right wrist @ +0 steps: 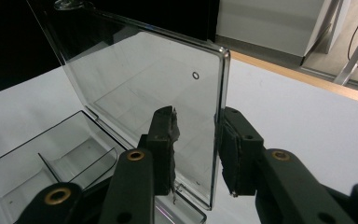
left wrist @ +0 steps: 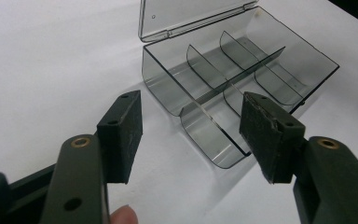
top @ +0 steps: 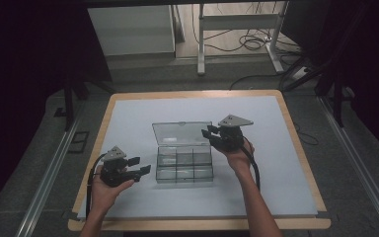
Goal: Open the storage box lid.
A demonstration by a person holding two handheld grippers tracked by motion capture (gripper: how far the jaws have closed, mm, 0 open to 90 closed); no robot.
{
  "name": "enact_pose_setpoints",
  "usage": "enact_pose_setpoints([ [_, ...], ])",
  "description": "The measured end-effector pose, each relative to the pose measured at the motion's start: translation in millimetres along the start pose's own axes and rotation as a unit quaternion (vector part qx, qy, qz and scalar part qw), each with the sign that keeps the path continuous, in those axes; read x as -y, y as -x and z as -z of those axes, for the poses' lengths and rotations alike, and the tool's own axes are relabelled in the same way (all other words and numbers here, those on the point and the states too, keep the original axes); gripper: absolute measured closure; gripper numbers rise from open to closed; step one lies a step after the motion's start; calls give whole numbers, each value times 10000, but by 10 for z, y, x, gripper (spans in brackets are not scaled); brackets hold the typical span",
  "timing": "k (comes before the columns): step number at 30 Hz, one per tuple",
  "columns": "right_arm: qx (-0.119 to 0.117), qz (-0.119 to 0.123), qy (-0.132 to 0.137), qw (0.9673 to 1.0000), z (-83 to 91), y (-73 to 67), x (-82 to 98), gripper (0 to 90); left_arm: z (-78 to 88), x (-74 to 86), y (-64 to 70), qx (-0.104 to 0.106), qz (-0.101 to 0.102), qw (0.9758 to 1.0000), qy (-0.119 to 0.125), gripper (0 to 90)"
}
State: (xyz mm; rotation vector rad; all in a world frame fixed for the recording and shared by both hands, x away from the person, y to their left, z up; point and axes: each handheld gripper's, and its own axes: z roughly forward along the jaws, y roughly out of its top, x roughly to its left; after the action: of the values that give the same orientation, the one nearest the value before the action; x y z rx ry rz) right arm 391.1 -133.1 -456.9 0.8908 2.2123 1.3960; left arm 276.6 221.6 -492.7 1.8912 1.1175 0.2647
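Since the left tongs (top: 142, 167) sit closest to the person's edge of the tabletop (top: 128, 123), start there: the jaws stand wide apart with nothing between them, and they point at the near left corner of the clear plastic organizer box (top: 184, 166) without touching it. In the left gripper view that corner shows up in the gap between the two pads (left wrist: 123, 128), a bit farther off, so my guess is this hand is parked ready to steady the box if it slides, not gripping anything right now

Box itself sits about mid-tabletop on the white sheet, tray flat, dividers splitting it into small compartments that all look empty to me

Further back, the right tongs (top: 208, 132) come in from the right at the box's lid (top: 181, 132), which stands up nearly vertical off the hinge at the back. In the right gripper view the lid's free side edge runs between the two jaws, one pad on each face. They're narrowed around it, but I can't tell whether both pads actually press the plastic or there's still a sliver of gap. Makes sense as a hold either way: that thin edge is the only handle for swinging the lid
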Motion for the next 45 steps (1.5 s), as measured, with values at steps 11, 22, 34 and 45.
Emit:
enact_pose_setpoints([
  [11, 44, -20, 34, 10000, -28, 38, 5, 688, 18, -3, 6, 5, -2, 10000, 30, 398],
  [22, 33, -106, 63, 9999, -41, 70, 13, 702, 0, -2, 11, 11, -10, 10000, -37, 389],
  [34, 76, -130, 83, 9999, -58, 82, 16, 709, 10, -8, 30, 22, -29, 10000, -41, 381],
  [45, 79, -184, -12, 9998, -85, 112, -13, 717, -7, -3, 24, 25, -35, 9999, -106, 378],
])
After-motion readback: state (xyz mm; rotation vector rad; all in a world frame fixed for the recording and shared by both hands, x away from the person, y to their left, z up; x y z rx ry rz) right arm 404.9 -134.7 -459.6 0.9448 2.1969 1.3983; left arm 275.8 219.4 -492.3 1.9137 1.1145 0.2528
